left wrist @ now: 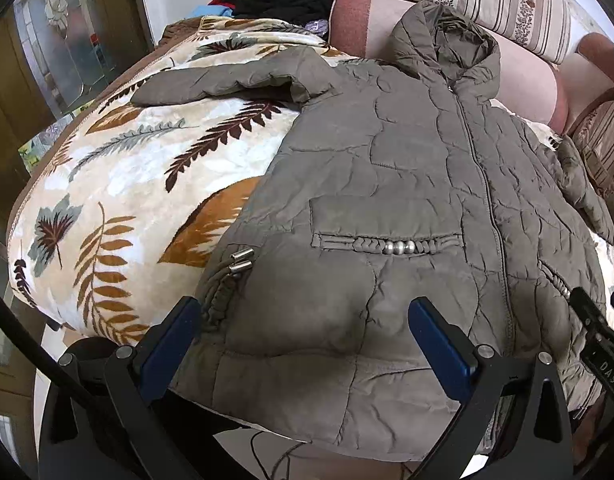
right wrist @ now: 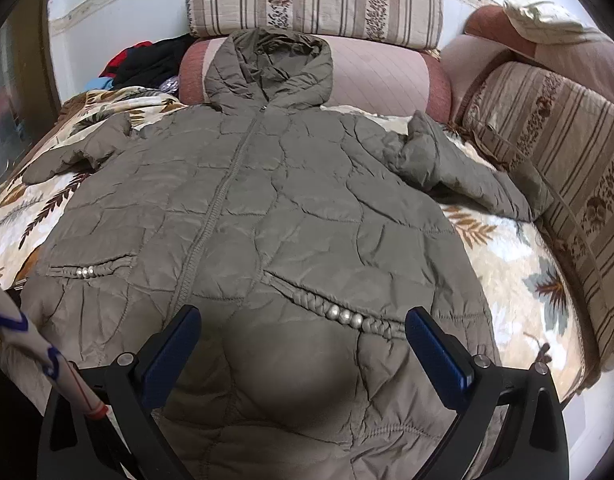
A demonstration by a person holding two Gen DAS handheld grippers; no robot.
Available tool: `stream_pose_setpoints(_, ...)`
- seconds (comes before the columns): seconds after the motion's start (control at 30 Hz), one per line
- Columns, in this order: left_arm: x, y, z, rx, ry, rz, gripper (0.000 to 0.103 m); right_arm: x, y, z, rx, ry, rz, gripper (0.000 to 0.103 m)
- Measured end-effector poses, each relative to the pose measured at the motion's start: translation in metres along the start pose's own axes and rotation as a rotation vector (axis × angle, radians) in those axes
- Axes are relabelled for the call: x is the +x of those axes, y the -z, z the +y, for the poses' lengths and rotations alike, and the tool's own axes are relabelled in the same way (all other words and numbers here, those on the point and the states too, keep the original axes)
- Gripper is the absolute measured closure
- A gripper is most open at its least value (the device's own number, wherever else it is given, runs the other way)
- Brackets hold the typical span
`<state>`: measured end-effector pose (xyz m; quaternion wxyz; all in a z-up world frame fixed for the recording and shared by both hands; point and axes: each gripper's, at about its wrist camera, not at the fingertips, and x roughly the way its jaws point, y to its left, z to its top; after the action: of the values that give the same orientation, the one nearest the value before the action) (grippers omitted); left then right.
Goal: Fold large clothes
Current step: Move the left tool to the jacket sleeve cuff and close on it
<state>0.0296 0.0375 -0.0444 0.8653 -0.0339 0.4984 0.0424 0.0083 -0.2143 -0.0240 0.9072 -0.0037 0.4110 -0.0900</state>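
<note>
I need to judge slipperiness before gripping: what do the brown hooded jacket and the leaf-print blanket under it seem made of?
The brown quilted hooded jacket looks like thin synthetic shell over padding: faint sheen, puffy stitched panels, fine wrinkles. The cream leaf-print blanket looks like plush fleece: soft, velvety, patchy shine.

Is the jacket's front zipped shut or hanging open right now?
Zipped shut. The quilted hooded jacket lies spread front-up on the leaf-print blanket, and its zipper runs closed from collar down, both front panels meeting.

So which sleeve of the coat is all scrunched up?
The sleeve beside the striped cushion is bunched and folded; the other sleeve lies flatter on the leaf blanket.
</note>
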Motion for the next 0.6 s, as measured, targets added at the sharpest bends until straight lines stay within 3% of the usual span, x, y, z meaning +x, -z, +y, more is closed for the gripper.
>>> stream_pose_setpoints(0.17, 0.006, 0.001, 0.011, -0.039, 0.044, 0.040, 0.000, -0.010, -0.020, 0.012, -0.047, -0.011, -0.030, 0.000)
stream_pose_setpoints(0.6, 0.002, -0.021, 0.069, -0.113, -0.011, -0.036, 0.000, -0.028, -0.063, 0.059, -0.127, -0.093, -0.060, 0.000)
